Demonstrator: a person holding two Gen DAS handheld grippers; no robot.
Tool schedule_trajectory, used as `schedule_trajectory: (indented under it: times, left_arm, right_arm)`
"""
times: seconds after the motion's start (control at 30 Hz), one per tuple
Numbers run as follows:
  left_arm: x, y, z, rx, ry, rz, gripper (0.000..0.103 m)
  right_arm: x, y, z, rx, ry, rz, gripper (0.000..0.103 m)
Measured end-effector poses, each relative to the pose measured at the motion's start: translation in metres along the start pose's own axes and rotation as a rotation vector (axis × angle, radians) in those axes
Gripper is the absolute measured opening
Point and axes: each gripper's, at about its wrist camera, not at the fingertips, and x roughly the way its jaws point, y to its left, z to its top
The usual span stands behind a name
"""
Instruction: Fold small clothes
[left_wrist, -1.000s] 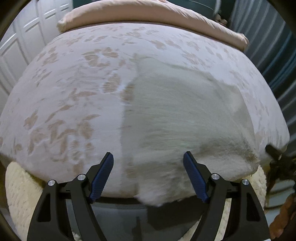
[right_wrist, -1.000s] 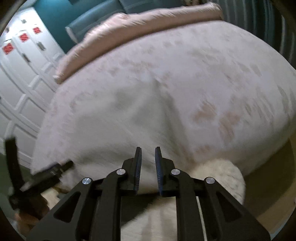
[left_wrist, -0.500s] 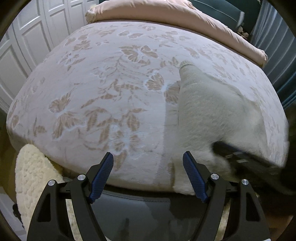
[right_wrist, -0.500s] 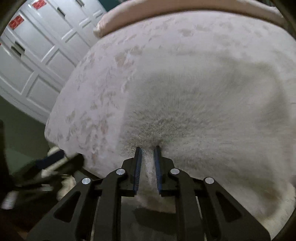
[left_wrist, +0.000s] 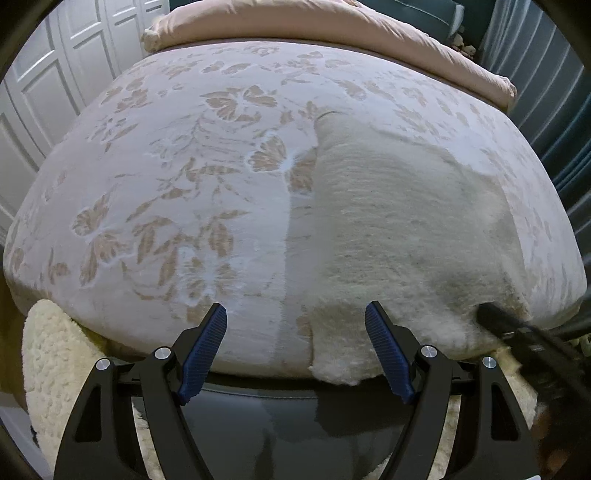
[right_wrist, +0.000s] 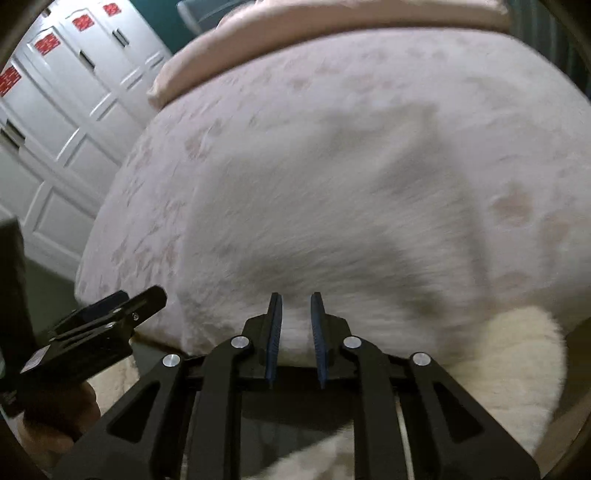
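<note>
A cream fuzzy garment (left_wrist: 388, 221) lies spread flat on the floral bed cover (left_wrist: 166, 184), with its near edge hanging over the bed's front. My left gripper (left_wrist: 295, 306) hovers open over that front edge. Its right finger is above the garment's near left corner, and nothing is between the pads. In the left wrist view my right gripper (left_wrist: 495, 317) touches the garment's near right corner. In the right wrist view the right gripper (right_wrist: 295, 295) has its jaws close together at the blurred garment (right_wrist: 314, 203) edge. I cannot tell whether fabric is pinched. The left gripper (right_wrist: 110, 314) shows at the left.
A folded pink duvet (left_wrist: 332, 33) lies across the far end of the bed. White wardrobe doors (left_wrist: 55, 74) stand at the left and blue curtains (left_wrist: 554, 92) at the right. A cream shaggy rug (left_wrist: 48, 350) lies on the floor under the bed's front edge.
My right gripper swung from beside the bed to the garment's near edge, its jaws equally narrow throughout. The left gripper shifted sideways and back and stayed open. The garment lies as before.
</note>
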Motion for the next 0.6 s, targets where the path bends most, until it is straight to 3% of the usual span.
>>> schedule_trajectory:
  times: [0.13, 0.23, 0.43, 0.6]
  left_arm:
    - [0.005, -0.011, -0.002, 0.015, 0.014, -0.012, 0.075]
    - [0.007, -0.025, -0.004, 0.039, 0.028, -0.026, 0.075]
    - [0.007, -0.047, -0.002, 0.086, 0.029, -0.051, 0.075]
    - [0.019, -0.061, 0.005, 0.091, 0.041, -0.054, 0.075]
  right_arm:
    - [0.014, -0.043, -0.016, 0.041, 0.066, -0.151, 0.014]
    - [0.031, -0.058, -0.027, 0.093, 0.129, -0.107, 0.013]
    - [-0.011, -0.065, -0.011, 0.167, -0.039, -0.045, 0.015]
    - [-0.019, -0.088, 0.002, 0.216, -0.057, -0.005, 0.015]
